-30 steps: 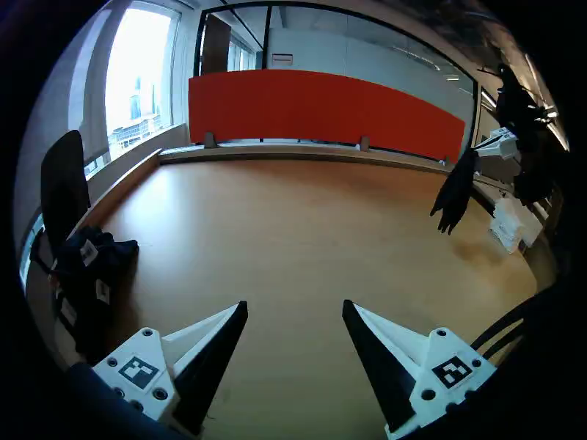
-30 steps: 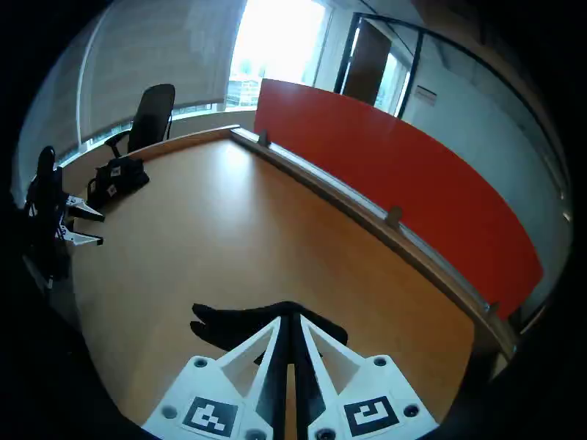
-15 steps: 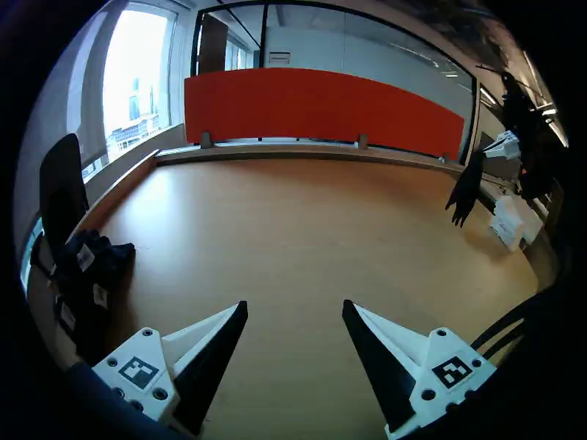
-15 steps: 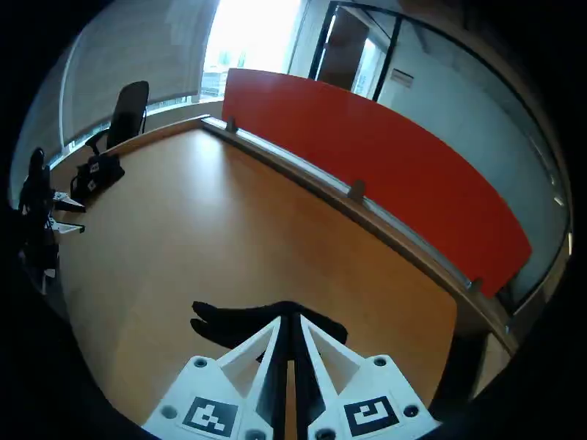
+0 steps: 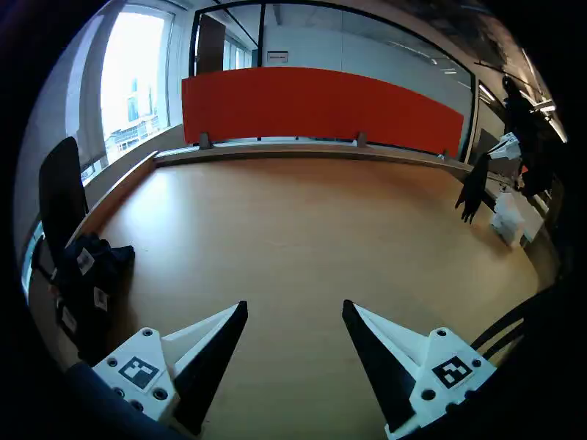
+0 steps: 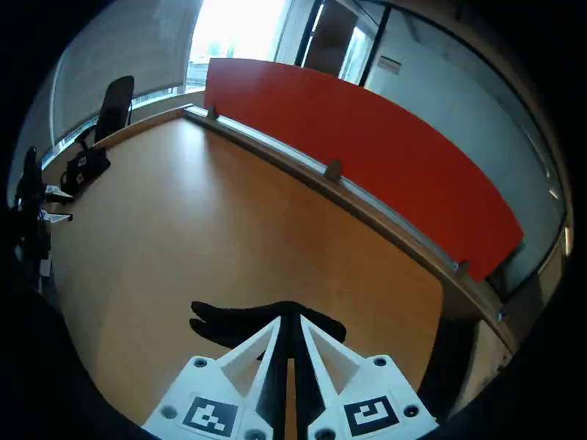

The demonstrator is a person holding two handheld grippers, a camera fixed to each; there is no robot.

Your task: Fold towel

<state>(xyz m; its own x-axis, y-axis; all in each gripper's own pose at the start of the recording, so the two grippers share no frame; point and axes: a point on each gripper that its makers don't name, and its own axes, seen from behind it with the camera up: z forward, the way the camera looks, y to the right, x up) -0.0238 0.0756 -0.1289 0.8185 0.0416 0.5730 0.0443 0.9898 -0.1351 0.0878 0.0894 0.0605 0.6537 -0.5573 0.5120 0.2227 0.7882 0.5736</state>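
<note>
along the far edge of the table [image 5: 293, 220], a screen [image 5: 323, 106]; behind it to the left, a window [image 5: 132, 88]; at the left edge, a bag [image 5: 92, 268] beside a chair [image 5: 60, 187]; near the right edge, a cloth [image 5: 473, 194], seemingly hanging clear.

Office: long wooden desk [image 5: 293, 220], red divider screen [image 5: 323, 103] standing along its far edge, black swivel chair [image 5: 59, 191] left, glass partition walls [image 5: 367, 44] beyond.

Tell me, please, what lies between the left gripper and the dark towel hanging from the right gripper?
Bare wooden tabletop: the left gripper view shows nothing resting between the left gripper and the dark towel.
</note>
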